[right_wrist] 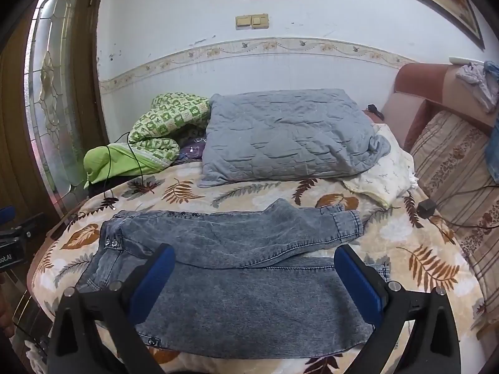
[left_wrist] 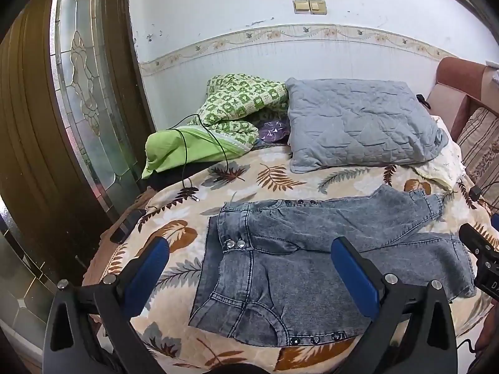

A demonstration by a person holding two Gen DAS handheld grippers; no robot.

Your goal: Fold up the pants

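grey pillow [right_wrist: 287, 134] | green checked quilt [right_wrist: 162, 121] | leaf-print blanket [right_wrist: 414, 249] | wall switches [right_wrist: 252, 21]

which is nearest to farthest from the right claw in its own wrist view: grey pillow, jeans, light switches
1. jeans, spread on the bed directly under the open right claw
2. grey pillow, behind them at the back of the bed
3. light switches, high on the wall

The pants [left_wrist: 312, 268] are spread on the bed [left_wrist: 174, 205], waist to the left, legs to the right. Behind them a pillow [left_wrist: 358, 124] is laid, and a crumpled blanket [left_wrist: 237, 106] is seen left of it. A door [left_wrist: 46, 124] is placed left of the bed, a sofa [right_wrist: 446, 155] right.
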